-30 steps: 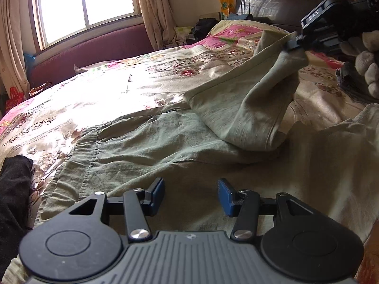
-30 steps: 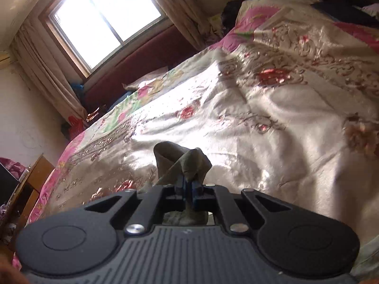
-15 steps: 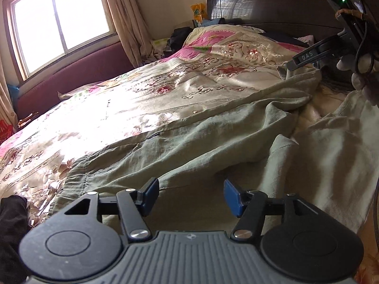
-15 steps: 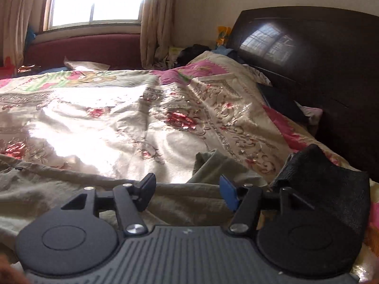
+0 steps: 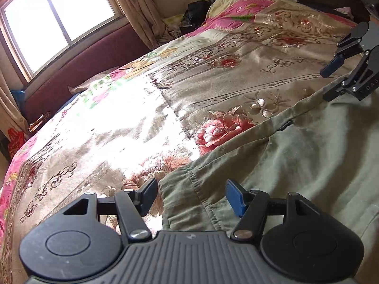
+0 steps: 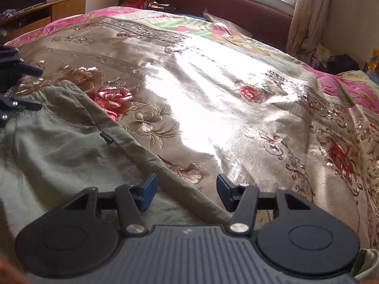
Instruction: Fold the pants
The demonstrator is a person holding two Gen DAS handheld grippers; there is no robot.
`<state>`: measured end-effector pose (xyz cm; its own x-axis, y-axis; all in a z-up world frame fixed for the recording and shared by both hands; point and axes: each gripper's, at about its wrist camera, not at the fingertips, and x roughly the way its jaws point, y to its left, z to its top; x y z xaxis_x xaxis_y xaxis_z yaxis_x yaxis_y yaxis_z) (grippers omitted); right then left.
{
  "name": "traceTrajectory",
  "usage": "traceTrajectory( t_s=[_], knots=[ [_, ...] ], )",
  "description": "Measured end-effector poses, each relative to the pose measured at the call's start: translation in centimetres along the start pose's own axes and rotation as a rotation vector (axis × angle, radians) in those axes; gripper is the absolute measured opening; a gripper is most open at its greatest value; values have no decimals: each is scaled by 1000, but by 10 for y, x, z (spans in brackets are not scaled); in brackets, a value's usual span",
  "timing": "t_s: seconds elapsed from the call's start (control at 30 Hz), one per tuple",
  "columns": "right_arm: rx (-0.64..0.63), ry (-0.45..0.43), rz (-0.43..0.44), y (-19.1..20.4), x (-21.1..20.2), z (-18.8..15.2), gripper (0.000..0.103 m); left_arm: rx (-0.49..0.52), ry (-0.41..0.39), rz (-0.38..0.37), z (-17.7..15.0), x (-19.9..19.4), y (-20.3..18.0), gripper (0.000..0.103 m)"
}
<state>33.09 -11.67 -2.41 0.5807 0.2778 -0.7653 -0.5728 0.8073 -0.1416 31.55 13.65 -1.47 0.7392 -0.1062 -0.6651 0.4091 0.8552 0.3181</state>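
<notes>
Olive pants (image 5: 308, 156) lie flat on the floral bedspread (image 5: 146, 127). Left gripper (image 5: 191, 195) has just been opening and straddles the waistband corner, no pinch. Right gripper (image 6: 186, 190) gapes over the side seam (probably not touching, hard to judge)

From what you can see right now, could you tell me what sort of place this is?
Most likely a home bedroom: green pants lie on a bed with a floral bedspread, beside a curtained window.
</notes>
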Motion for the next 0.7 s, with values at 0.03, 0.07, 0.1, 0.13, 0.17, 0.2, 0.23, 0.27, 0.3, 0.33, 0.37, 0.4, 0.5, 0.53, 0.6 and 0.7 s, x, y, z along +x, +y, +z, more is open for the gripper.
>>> traceTrajectory(
  t_s=[0.03,0.07,0.1,0.13,0.17,0.2,0.23,0.27,0.3,0.33,0.37,0.4,0.5,0.53,0.6,0.7],
  knots=[
    [-5,18,12,-3,2,-1,55,-14,13,-29,2,9,8,77],
    [-10,39,27,-7,3,-2,56,-21,23,-56,3,16,12,77],
    [-8,54,37,-10,5,-3,56,-22,39,-85,5,23,15,77],
    [2,69,46,-14,6,-5,56,-17,63,-109,7,32,16,77],
    [13,82,55,-17,8,-7,56,-8,87,-133,8,39,16,78],
    [24,88,66,-19,9,-8,56,0,103,-151,8,44,16,79],
    [39,93,79,-22,10,-8,56,5,104,-155,9,48,17,85],
    [52,99,89,-25,12,-8,57,9,103,-156,10,49,18,88],
    [55,101,93,-25,12,-7,57,10,103,-157,11,51,21,91],
    [51,99,93,-25,12,-7,58,7,105,-155,12,51,23,91],
    [44,97,96,-24,13,-6,58,2,106,-150,12,51,28,91],
    [40,99,99,-24,15,-6,58,0,107,-151,12,51,30,91],
    [55,115,97,-23,21,-5,58,-31,145,-170,10,62,33,92],
    [62,121,91,-23,22,-4,56,-40,154,-175,11,65,33,92],
    [62,131,92,-20,22,-2,41,-70,169,-186,12,67,36,89],
    [76,158,86,-16,17,5,4,-95,181,-192,13,62,37,62]
  ],
)
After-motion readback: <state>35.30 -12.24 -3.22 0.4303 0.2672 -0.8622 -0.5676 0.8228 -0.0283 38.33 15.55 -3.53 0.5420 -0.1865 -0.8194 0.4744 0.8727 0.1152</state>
